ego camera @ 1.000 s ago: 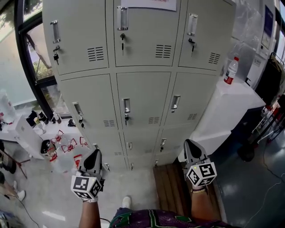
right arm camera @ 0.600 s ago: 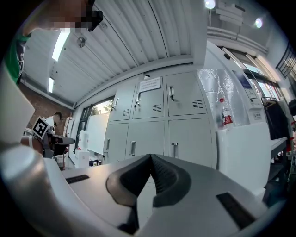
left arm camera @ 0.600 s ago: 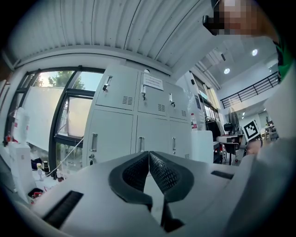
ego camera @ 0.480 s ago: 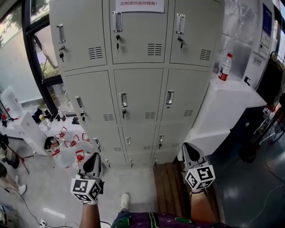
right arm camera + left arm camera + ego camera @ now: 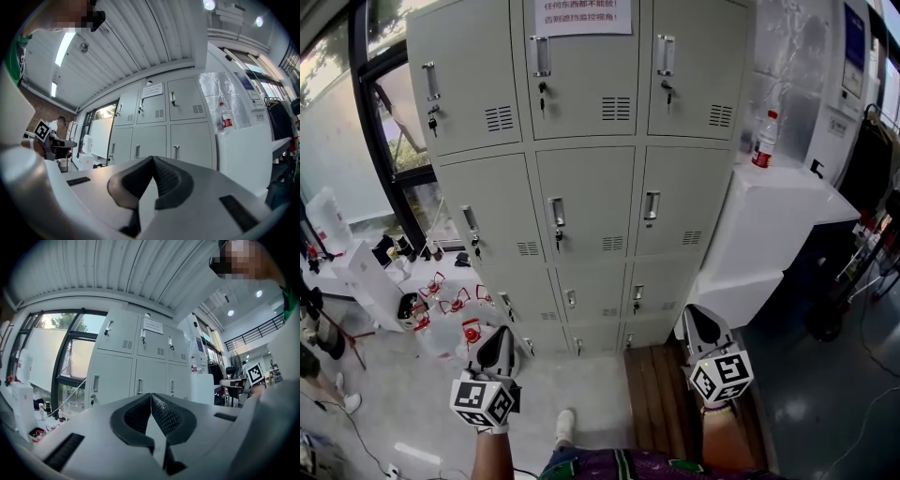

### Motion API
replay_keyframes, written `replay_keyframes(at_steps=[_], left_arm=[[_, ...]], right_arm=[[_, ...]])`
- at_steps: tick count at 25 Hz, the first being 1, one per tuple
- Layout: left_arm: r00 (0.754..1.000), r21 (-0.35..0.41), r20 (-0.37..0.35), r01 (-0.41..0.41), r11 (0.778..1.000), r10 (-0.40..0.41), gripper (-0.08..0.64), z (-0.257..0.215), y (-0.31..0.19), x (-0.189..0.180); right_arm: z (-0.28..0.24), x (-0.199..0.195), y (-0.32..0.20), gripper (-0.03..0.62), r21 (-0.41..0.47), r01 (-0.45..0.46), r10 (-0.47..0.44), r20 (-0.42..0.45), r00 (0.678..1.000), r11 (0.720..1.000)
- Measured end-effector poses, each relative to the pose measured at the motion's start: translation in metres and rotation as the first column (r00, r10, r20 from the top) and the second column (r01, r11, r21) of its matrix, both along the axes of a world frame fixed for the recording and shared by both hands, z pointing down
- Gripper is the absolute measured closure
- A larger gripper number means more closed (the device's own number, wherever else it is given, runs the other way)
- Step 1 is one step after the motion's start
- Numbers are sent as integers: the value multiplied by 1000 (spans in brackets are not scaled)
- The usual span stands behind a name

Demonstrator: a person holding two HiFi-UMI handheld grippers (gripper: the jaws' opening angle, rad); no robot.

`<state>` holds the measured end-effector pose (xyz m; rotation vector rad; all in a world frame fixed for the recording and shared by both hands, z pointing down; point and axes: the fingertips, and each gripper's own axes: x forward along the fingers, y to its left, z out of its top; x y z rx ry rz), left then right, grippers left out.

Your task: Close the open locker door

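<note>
I'm holding left tongs and right tongs pressed together, empty, short of lockers. Seeing none ajar; judging closing done, no push needed next.

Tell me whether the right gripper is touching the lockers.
Apart. In the right gripper view, the right gripper, shut, sits well short of the lockers.
</note>
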<state>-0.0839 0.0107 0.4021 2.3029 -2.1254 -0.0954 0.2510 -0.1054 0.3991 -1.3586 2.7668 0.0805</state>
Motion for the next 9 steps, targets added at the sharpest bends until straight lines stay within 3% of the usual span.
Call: replay_keyframes(at_steps=[9], left_arm=[[1000, -10, 8, -3, 1000, 4, 537, 3, 4, 10]], right_arm=[[4, 5, 6, 600, -9, 7, -7, 0, 1000, 1000]])
